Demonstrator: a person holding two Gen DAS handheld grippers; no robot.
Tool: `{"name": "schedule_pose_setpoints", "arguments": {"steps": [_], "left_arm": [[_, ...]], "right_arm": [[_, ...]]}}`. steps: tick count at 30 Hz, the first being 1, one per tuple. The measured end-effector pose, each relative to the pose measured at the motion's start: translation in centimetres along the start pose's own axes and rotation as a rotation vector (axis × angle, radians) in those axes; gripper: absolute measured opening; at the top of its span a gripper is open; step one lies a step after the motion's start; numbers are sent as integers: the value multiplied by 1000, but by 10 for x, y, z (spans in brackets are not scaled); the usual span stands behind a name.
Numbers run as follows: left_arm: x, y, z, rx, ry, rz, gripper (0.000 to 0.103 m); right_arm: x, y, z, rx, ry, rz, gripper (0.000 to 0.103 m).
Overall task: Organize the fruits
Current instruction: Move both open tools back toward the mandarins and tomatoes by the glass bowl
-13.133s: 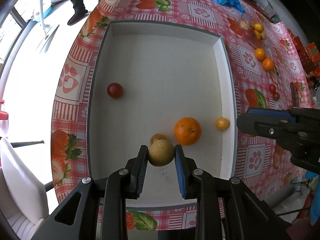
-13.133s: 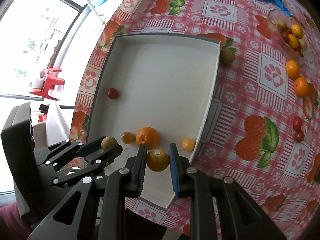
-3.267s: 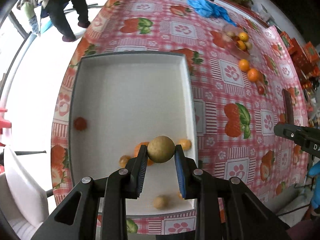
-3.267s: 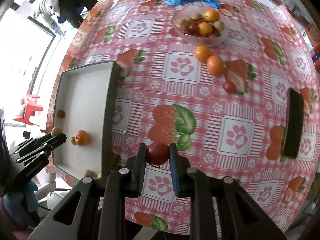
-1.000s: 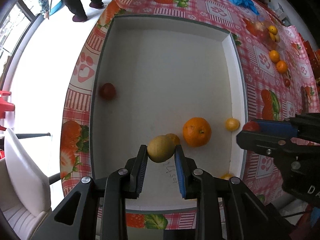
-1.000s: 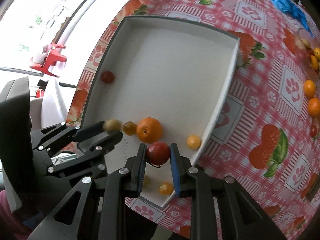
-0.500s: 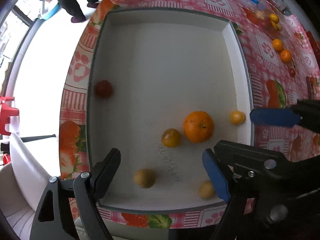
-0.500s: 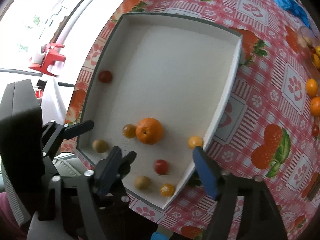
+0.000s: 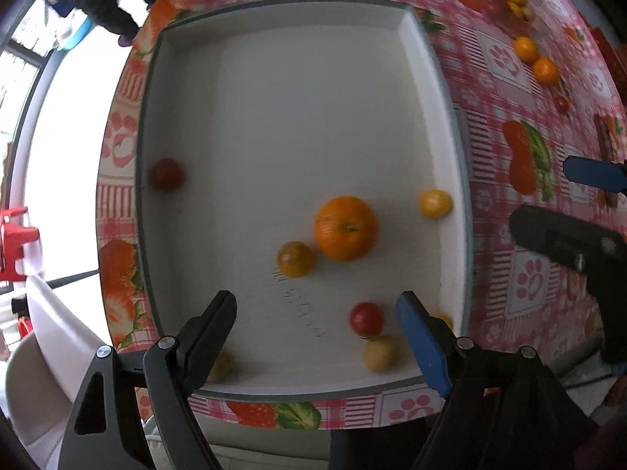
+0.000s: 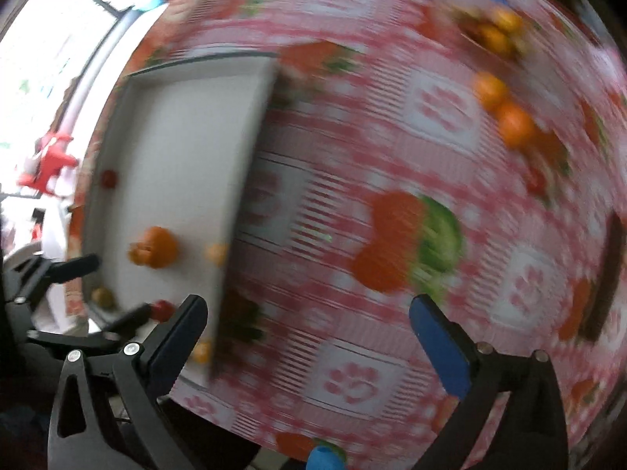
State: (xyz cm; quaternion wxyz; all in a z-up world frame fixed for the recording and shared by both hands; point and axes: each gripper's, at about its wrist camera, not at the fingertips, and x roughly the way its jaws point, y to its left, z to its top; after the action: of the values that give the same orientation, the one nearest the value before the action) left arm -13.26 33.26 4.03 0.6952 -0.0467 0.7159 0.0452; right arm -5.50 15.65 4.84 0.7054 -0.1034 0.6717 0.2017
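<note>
Both fruits have left the jaws since a second ago: the left gripper [image 9: 315,319], then clamped on a tan fruit, and the right gripper [image 10: 307,323], then clamped on a red one, have just been opening, and nothing sits between their fingers now.

Left wrist view: the left gripper hangs spread wide over the lower edge of the white tray [image 9: 454,180], which fills the middle of the frame on a red checked tablecloth [image 9: 505,78]. A large orange [image 9: 345,228] lies right of centre with a small darker orange fruit [image 9: 294,258] touching or just beside its lower left. A yellow fruit [image 9: 435,203] rests near the right wall, a red fruit [image 9: 166,173] near the left wall. Low in the tray, a red tomato [image 9: 366,318] sits just above a tan fruit [image 9: 379,353], apparently touching; another pale fruit [image 9: 219,364] peeks from behind the left finger. Two loose oranges [image 9: 535,60] lie at upper right on the cloth. The right gripper's black body [image 9: 576,243] enters at right.

Right wrist view: heavily blurred. The right gripper stands wide apart over bare tablecloth in the lower centre, with the tray at left, its contents only roughly readable; the large orange shows at mid left. The left gripper's fingers [image 10: 62,270] appear at lower left.
</note>
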Motion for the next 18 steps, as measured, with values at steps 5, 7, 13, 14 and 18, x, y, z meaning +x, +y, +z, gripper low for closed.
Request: {"name": "schedule_pose_setpoints", "arguments": {"steps": [5,7,13,14,18], "left_arm": [[-8,-25,3,55,5,17,85],[-11,-37,5,79,9,29,85],[-18,-75,9,156,28,63,85],[-21,-82,10,171,29,71,85],[-31,-109,15,216,32,107,85]], "right_arm": [[16,-69,-27,208,68,-63,103],[21,-97,-38,290,86,-79,103],[30,-154,-66,392,81,-135,103],[33,-157,-69,385,79,-156,103],[43,-168,-80,348,79,-175,103]]}}
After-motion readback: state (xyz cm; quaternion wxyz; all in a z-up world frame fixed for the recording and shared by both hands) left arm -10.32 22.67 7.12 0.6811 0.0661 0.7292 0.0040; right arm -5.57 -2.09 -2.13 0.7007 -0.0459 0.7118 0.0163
